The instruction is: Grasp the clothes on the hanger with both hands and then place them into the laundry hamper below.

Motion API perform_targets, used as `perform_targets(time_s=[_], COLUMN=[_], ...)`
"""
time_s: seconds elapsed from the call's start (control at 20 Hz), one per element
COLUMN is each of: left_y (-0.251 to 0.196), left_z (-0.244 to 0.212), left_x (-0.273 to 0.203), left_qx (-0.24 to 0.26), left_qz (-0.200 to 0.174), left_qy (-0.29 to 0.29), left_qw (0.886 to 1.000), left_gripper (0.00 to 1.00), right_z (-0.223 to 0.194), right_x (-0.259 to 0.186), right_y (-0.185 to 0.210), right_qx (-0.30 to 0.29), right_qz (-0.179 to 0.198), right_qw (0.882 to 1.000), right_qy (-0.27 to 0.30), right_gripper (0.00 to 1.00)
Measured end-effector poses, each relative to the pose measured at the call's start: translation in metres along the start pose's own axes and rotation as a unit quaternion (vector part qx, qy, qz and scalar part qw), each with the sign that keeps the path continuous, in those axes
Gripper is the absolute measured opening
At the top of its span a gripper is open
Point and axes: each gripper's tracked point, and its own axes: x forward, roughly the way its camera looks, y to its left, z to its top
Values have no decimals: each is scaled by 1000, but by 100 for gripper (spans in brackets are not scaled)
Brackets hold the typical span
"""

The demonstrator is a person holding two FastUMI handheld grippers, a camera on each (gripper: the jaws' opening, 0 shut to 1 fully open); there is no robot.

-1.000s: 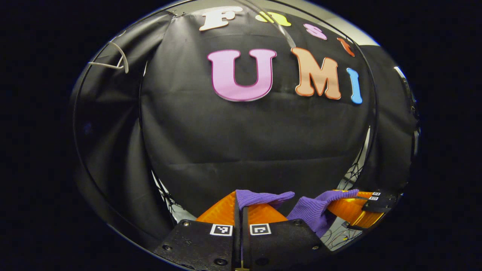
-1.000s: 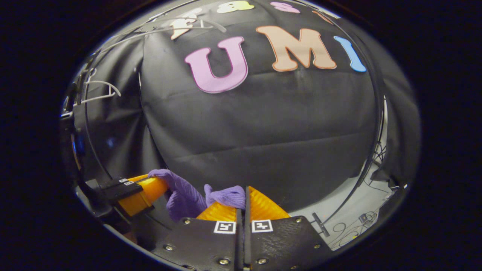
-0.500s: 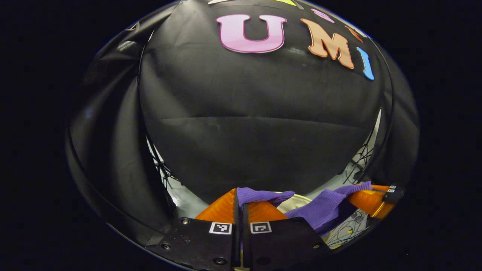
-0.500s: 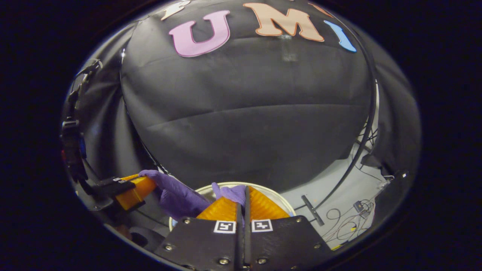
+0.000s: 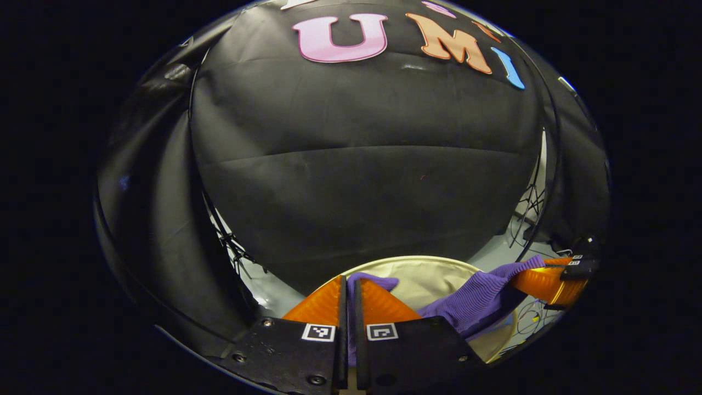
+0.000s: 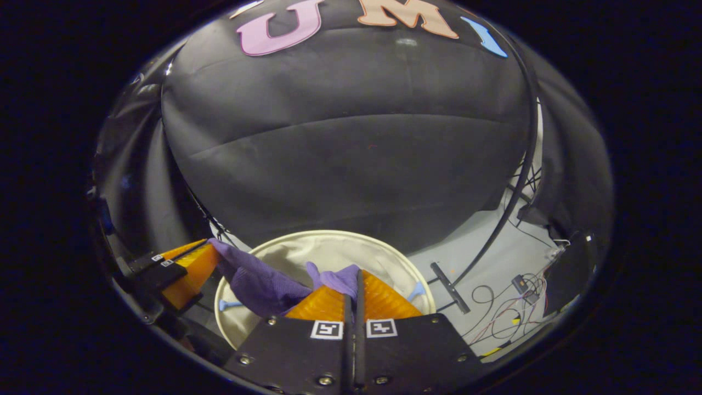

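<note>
- Cloth [image 5: 477, 299], a purple knit, is pinched at two places: the left gripper [image 5: 348, 282] has its orange fingers [image 5: 378, 304] pressed together on one bunched edge, which pokes out above the tips.
- In the right gripper view, the right gripper [image 6: 355, 280] is likewise clamped on a fold of the cloth [image 6: 258, 282], with a small tuft standing above its tips.
- Between the two grips the knit hangs in a sagging span over the mouth of the hamper [image 6: 329, 247], a round beige tub on the pale floor [image 6: 482, 230].
- How much fabric hangs below the span is hidden by the gripper bodies, so I cannot tell whether any of it already touches the hamper's inside.
- Risk one, as I judge it: each grip holds only a thin edge. A stretchy knit can creep out of such a pinch if the hands pull apart, and then one end would swing free.
- Risk two: the far end of the span, by the left gripper [image 6: 186, 269], sits right at the rim. Let go there, and that end may drape over the rim [image 5: 417, 260] or drop outside.
- Risk three: if one side opens well ahead of the other, the weight could drag the cloth toward the late side and over the edge.
- Cables [image 6: 493, 307] lie on the floor just beside the hamper; a spilled garment could land among them.
- Bringing both grips inward over the centre before opening would seem the safer course.
</note>
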Motion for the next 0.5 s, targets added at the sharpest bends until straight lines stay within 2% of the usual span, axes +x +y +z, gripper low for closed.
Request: perform_targets(time_s=[0.15, 0.25, 0.3, 0.4, 0.45, 0.5], left_y=[-8, -12, -13, -11, -9, -8], left_z=[25, 32, 36, 49, 55, 59], left_x=[-11, -22, -24, -33, -38, -40], left_qx=[20, 10, 3, -5, -7, -11], left_qz=[-12, -27, -31, -36, -36, -39], left_qy=[-52, -52, -49, -57, -59, -61], left_qw=[998, 998, 998, 998, 998, 997], left_gripper=[8, 14, 24, 31, 35, 43], right_z=[-8, -8, -5, 19, 28, 37], right_x=[-5, -6, -8, -21, -35, -43], right_y=[-3, 2, 4, 12, 18, 19], right_qx=[-12, -19, -20, -18, -20, -21], right_qz=[-9, -2, 4, 9, 6, 4], right_qw=[1000, 1000, 1000, 999, 998, 998], right_qy=[-3, -1, -7, -39, -52, -61], right_gripper=[2, 1, 2, 2, 16, 22])
